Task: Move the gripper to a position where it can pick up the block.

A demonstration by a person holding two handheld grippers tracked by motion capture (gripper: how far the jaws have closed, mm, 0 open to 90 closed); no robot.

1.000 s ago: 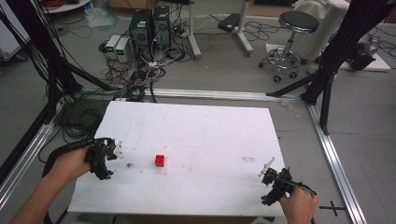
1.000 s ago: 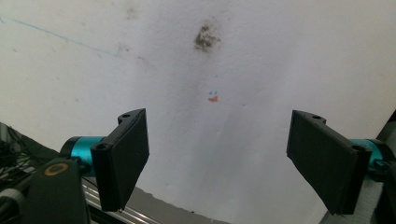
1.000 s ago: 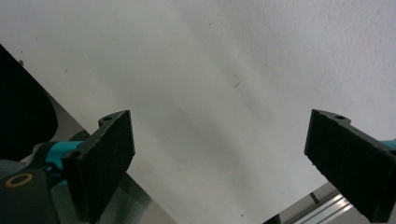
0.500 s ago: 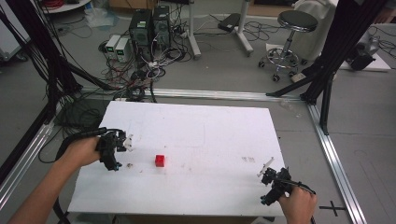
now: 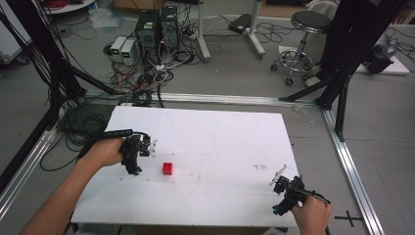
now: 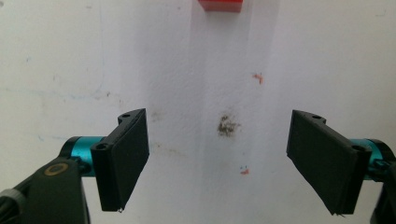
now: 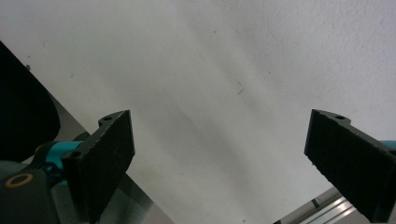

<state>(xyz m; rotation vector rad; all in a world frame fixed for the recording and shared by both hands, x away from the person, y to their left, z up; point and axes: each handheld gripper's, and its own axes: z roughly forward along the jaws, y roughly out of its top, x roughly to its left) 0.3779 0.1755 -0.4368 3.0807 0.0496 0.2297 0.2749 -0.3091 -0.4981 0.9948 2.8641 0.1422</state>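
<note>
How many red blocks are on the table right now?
1. A single red block sits on the white table, left of centre, just ahead of the open left gripper; its edge shows at the top of the left gripper view.

table (image 5: 215, 147) bare white top, open to pass | sole obstacle red block (image 5: 168, 168) just beside left gripper (image 5: 143, 155) | right gripper (image 5: 284, 188) well apart
</note>
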